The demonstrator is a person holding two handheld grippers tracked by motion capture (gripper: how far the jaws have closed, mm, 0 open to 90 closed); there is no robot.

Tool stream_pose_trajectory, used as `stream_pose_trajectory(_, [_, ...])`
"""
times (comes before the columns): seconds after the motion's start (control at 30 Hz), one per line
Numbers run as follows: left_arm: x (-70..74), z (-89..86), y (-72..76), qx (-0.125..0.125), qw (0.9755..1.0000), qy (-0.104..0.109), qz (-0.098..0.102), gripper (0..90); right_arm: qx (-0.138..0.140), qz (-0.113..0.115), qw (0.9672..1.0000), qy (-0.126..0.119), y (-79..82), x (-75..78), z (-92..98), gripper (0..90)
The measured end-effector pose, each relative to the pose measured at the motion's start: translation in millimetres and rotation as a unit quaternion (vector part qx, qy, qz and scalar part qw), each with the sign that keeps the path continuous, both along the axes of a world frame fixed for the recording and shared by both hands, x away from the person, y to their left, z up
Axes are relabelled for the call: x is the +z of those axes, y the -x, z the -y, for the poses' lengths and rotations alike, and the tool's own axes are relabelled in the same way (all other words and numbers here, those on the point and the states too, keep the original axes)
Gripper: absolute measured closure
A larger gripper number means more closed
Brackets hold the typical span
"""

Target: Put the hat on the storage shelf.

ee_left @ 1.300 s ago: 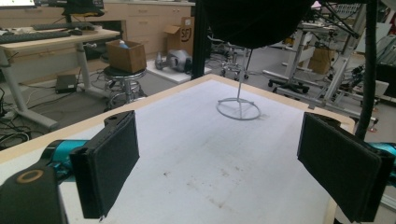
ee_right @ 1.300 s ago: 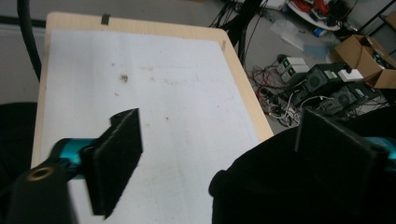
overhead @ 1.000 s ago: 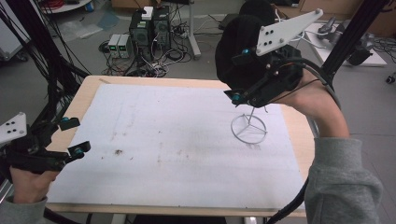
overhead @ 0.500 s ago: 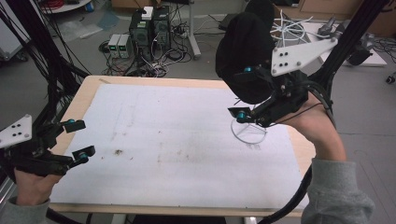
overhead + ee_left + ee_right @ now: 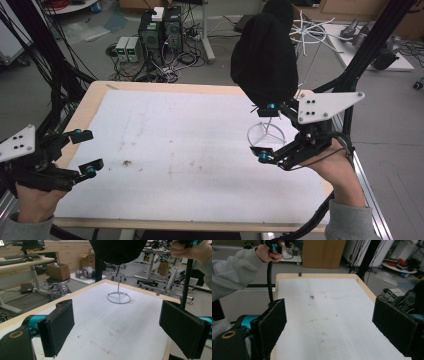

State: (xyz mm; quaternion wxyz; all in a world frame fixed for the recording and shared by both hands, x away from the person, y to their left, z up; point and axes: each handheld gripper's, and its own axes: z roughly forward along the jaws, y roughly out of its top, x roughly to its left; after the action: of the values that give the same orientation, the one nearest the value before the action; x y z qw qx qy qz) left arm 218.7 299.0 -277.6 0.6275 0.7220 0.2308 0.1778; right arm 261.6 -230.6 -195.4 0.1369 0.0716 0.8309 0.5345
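High view, right gripper (image 5: 263,131) raised, fingers apart

Black hat (image 5: 264,57) atop wire stand (image 5: 266,134)

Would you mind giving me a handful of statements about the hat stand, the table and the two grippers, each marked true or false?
1. A black hat sits on top of the wire stand. True.
2. The left gripper is shut on the hat. False: its jaws stand wide apart near the table's left edge, holding nothing.
3. The stand's ring base rests on the white mat. True.
4. The right gripper is shut. False: its jaws are open, with the stand's ring base between them in the high view.
5. The white mat is spotless. False: it carries small dark stains.
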Motion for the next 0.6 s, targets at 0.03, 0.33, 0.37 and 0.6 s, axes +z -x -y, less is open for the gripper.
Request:
stream_pose_trajectory(0.03, [0.0,0.1,0.0,0.000,1.0000,-0.001,0.000,12.9,-0.003,-0.002,1.0000,-0.003,1.6,-2.9,1.4,11.4])
stream_pose_trajectory(0.33, [-2.0,2.4,-2.6,-0.002,1.0000,-0.002,-0.002,12.9,-0.026,-0.001,0.9995,-0.015,7.9,-22.2,8.7,11.4])
stream_pose_trajectory(0.37, [-2.3,2.9,-3.1,-0.003,1.0000,-0.001,-0.003,12.9,-0.026,-0.002,0.9995,-0.018,8.5,-24.5,8.4,11.4])
stream_pose_trajectory(0.6, [-3.3,5.8,-4.7,-0.006,1.0000,-0.002,-0.004,12.9,-0.039,-0.006,0.9989,-0.026,7.2,-38.5,8.5,11.3])
